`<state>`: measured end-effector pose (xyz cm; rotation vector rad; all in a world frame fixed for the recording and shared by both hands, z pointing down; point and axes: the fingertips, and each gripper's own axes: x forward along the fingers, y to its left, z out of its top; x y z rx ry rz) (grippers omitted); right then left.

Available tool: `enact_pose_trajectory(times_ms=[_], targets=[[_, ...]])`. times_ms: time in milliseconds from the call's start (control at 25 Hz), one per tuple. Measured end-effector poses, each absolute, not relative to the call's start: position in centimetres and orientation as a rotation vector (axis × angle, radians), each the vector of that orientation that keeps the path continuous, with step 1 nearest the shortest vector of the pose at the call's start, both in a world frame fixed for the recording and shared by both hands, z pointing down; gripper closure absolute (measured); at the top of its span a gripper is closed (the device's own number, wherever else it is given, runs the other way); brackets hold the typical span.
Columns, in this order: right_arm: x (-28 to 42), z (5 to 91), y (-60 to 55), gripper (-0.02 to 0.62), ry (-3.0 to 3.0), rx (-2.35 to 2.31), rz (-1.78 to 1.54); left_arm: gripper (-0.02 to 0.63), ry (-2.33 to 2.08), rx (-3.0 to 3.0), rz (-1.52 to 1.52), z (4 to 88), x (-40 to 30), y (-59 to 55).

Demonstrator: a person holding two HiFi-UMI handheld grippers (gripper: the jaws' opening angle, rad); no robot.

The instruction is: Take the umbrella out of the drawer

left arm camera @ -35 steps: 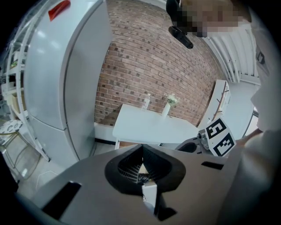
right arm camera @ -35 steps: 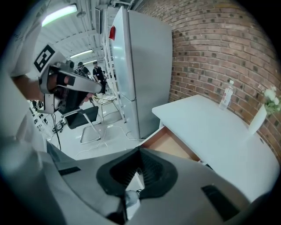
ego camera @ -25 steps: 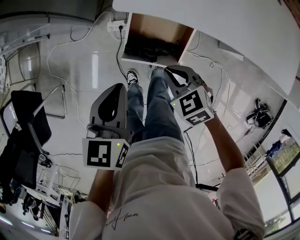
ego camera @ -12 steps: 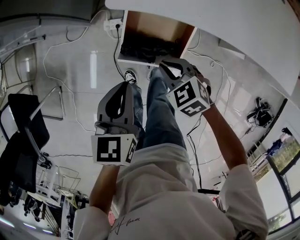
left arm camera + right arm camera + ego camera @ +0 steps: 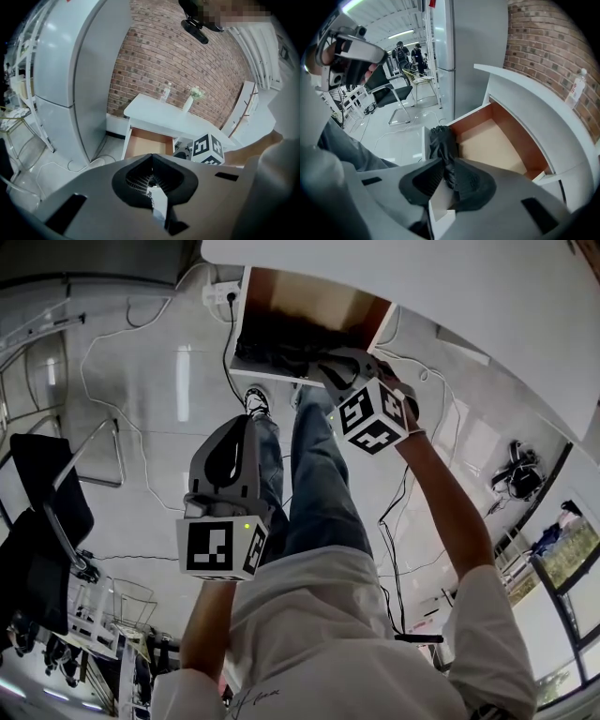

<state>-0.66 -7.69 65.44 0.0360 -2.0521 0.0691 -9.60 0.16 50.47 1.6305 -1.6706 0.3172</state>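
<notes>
Umbrella (image 5: 439,143) not yet lifted from drawer (image 5: 510,129): it sits unpinched between the jaws of the right claw (image 5: 449,165), which have just been opening; left claw (image 5: 151,158) is pressed together.

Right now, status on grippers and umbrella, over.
Left gripper shut, empty, short of drawer. Right gripper jaws just been opening, umbrella between them, not clamped. Umbrella at drawer's front edge. Nothing blocking.

The right tongs (image 5: 449,165) have just been opening, and a folded black umbrella (image 5: 440,140) shows in the narrow gap between the jaws. It lies at the near left corner of the open drawer (image 5: 497,145). The drawer juts from a white table (image 5: 534,108), which stands against a brick wall (image 5: 548,42) on the far right.
</notes>
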Motion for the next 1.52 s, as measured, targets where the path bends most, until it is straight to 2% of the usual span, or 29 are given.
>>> enact_pose_trajectory(times_ms=[1120, 1520], targets=[[-1.6, 78.8, -7.9, 0.314, -1.818, -0.354, -0.08, 0.589, -1.656, 1.526, 0.265, 55.5, -10.6, 0.0], [-2.3, 81.3, -7.4, 0.291, -1.775, -0.452, -0.116, 0.589, -1.663, 1.483, 0.244, 56.8, -11.2, 0.1]])
